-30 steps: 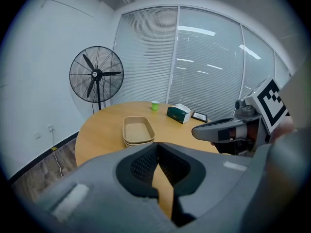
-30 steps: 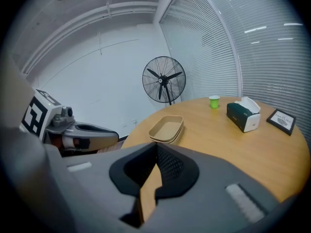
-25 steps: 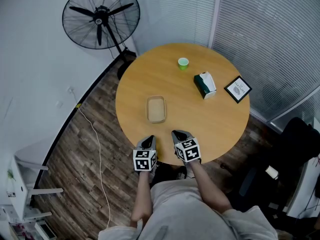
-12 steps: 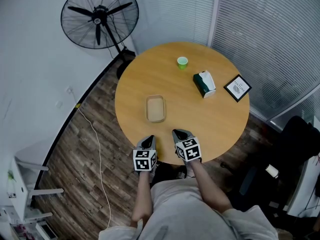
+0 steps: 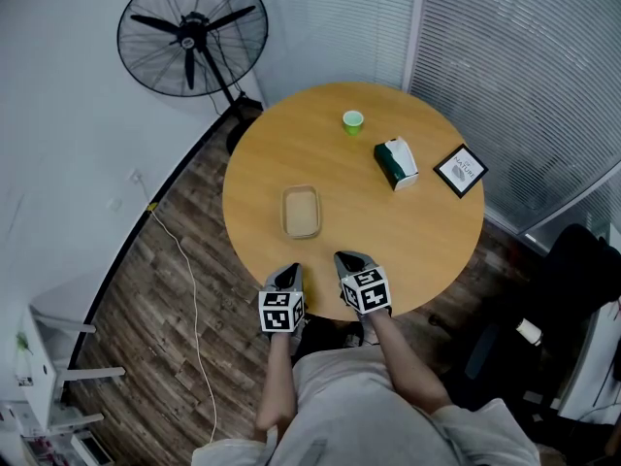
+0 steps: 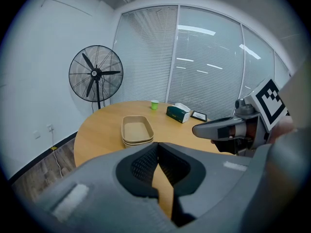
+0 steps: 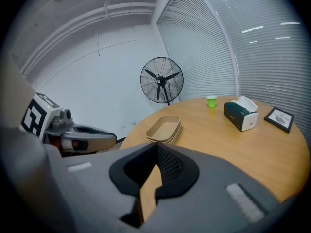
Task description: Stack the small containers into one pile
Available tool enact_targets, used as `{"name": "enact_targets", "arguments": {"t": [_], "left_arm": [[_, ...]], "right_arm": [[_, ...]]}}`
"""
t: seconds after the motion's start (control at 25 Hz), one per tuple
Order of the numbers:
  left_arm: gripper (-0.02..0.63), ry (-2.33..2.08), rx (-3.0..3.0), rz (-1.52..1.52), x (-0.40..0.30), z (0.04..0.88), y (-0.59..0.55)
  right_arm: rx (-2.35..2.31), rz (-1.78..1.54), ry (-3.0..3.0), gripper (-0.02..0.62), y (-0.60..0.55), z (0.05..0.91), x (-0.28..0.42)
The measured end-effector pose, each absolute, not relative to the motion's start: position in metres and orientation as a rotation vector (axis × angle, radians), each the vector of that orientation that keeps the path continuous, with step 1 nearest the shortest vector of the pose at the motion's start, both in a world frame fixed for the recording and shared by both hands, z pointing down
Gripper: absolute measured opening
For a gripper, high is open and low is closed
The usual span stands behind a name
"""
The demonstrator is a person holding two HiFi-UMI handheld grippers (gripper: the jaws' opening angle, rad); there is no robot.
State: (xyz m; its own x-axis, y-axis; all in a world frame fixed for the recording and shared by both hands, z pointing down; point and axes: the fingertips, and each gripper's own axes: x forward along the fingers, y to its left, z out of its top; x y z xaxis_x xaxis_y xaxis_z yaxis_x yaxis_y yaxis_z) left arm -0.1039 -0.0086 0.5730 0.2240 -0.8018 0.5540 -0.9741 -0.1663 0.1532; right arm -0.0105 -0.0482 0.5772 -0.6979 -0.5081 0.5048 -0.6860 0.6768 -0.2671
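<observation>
The tan shallow containers (image 5: 302, 212) sit nested in one pile left of the middle of the round wooden table (image 5: 417, 231). The pile (image 6: 137, 131) lies ahead in the left gripper view, and the same pile (image 7: 164, 128) shows in the right gripper view. My left gripper (image 5: 288, 272) and right gripper (image 5: 346, 260) rest side by side at the table's near edge, short of the pile and apart from it. Both are shut with nothing between the jaws. The left gripper (image 6: 158, 143) has its tips together, as does the right gripper (image 7: 157, 145).
A small green cup (image 5: 353, 120) stands at the far side of the table. A dark green tissue box (image 5: 396, 162) and a framed card (image 5: 462, 171) lie at the right. A standing fan (image 5: 193, 32) is beyond the table; a cable runs along the floor at left.
</observation>
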Motion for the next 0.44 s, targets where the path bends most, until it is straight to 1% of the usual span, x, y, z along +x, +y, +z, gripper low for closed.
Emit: {"name": "enact_targets", "arguments": {"t": [0.44], "left_arm": [[0.002,-1.627,2.037,0.486,-0.1024,0.573,-0.0091]], "right_arm": [[0.931,0.628,-2.501,-0.005,-0.047,0.5781,-0.0094]]}}
